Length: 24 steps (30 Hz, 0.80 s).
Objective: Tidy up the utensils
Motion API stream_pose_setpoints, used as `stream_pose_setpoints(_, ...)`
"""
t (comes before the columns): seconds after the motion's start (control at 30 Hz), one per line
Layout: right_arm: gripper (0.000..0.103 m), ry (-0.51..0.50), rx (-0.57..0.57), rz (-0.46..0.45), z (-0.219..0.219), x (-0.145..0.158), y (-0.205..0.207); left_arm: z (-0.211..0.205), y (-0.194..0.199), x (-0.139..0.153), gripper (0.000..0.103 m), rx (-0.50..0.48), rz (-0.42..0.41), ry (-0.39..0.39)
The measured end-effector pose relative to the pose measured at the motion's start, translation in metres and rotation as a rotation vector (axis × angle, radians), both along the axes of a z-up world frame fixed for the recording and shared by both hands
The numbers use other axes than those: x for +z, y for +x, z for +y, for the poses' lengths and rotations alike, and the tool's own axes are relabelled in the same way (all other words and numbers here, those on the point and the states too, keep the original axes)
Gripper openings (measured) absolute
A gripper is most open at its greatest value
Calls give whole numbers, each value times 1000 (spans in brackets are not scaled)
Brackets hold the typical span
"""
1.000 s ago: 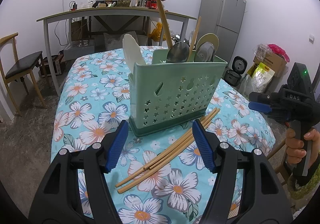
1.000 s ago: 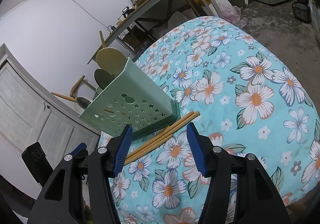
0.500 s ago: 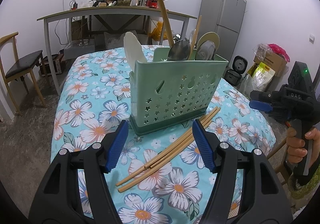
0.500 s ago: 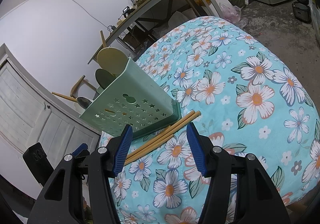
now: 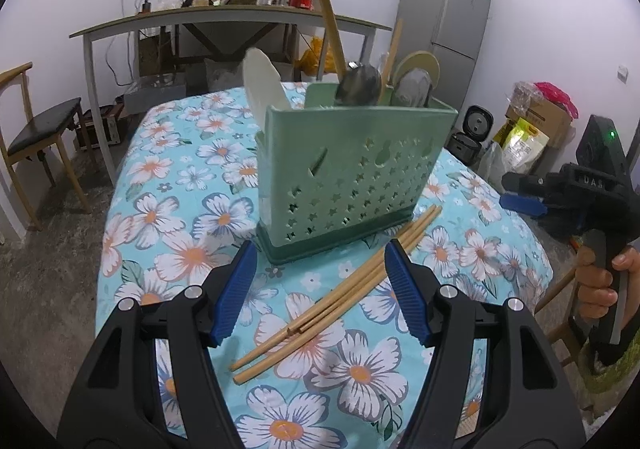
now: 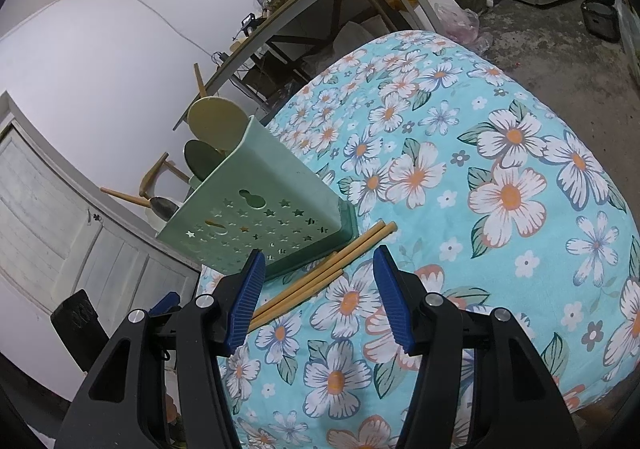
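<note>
At the centre of the left wrist view, a green utensil holder [image 5: 352, 177] stands on the flowered counter [image 5: 168, 209], with loose chopsticks [image 5: 340, 293] lying just in front. Both the left gripper [image 5: 318, 289] and right gripper [image 6: 320, 293] hover with fingers apart, empty.

Your surface [image 5: 132, 185] wears a light blue cloth with big white flowers. On it stands a green utensil holder [image 5: 352, 177] with star holes, upright, with spoons and sticks poking out the top. Right in front of its base lie some bamboo chopsticks [image 5: 340, 289], side by side and touching each other.
</note>
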State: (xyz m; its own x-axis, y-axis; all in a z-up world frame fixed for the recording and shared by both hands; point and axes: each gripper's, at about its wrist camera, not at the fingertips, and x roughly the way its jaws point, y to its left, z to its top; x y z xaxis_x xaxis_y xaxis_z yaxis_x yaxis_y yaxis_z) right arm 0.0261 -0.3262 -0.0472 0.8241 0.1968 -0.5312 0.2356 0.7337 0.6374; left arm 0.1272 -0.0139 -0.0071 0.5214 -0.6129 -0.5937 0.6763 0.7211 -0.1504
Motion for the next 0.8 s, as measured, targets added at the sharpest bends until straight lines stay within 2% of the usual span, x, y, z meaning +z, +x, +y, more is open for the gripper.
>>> stream_pose_setpoints(0.17,55,11,-21,1,-9,-3,-4,-13,2,-14,63,-53,37,20)
stream_pose_setpoints(0.3,55,22,-38,13,-16,-8,-5,-29,0,-25,63,-136,55,35)
stream_pose_setpoints(0.43,55,29,-43,19,-20,-11,-4,-58,-1,-40,62,-230,48,106)
stream_pose_setpoints(0.8,55,57,-39,46,-29,-27,5,-104,18,-63,61,-296,121,181)
